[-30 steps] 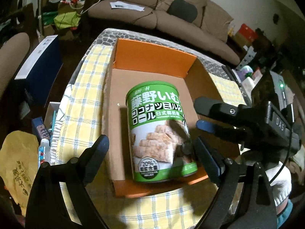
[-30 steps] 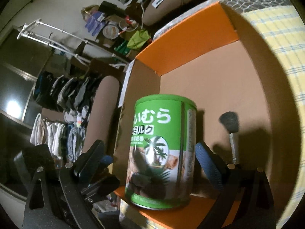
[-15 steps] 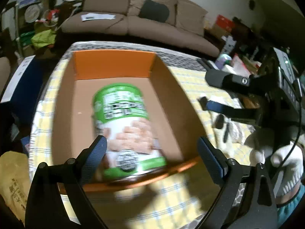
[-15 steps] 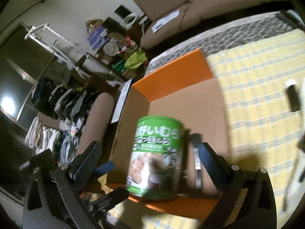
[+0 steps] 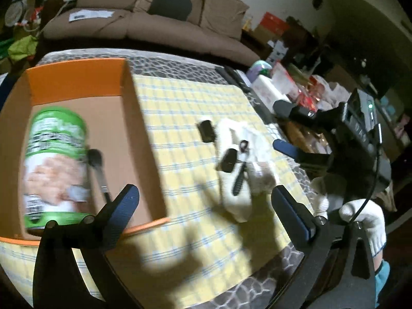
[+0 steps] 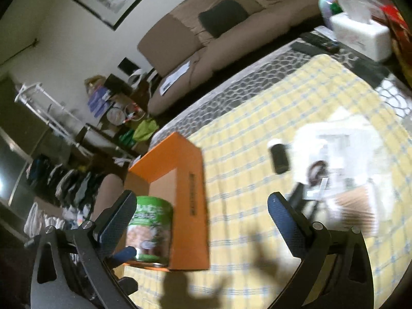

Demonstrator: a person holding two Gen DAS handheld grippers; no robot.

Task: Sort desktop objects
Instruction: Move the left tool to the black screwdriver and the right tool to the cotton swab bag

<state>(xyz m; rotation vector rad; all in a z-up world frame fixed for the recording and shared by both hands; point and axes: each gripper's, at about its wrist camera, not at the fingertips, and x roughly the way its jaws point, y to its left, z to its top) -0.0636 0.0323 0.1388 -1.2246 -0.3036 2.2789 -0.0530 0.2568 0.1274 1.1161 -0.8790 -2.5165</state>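
A green snack can (image 5: 55,164) stands upright in the orange-edged cardboard box (image 5: 74,82), with a makeup brush (image 5: 99,172) lying beside it. The can also shows in the right wrist view (image 6: 150,231) inside the box (image 6: 190,206). My left gripper (image 5: 203,211) is open and empty, above the yellow checked cloth (image 5: 185,103). My right gripper (image 6: 203,219) is open and empty, and also appears in the left wrist view (image 5: 291,128). White cloth items (image 5: 242,170) with small dark objects on them lie on the cloth, and a small black item (image 5: 206,131) beside them.
A white tissue box (image 6: 360,33) and remote controls (image 6: 319,42) sit at the table's far right edge. A brown sofa (image 5: 144,20) stands behind the table. Clutter (image 5: 309,95) crowds the right side.
Both grippers have swung right, away from the box and can, toward the white items on the cloth. The can stays standing in the box.
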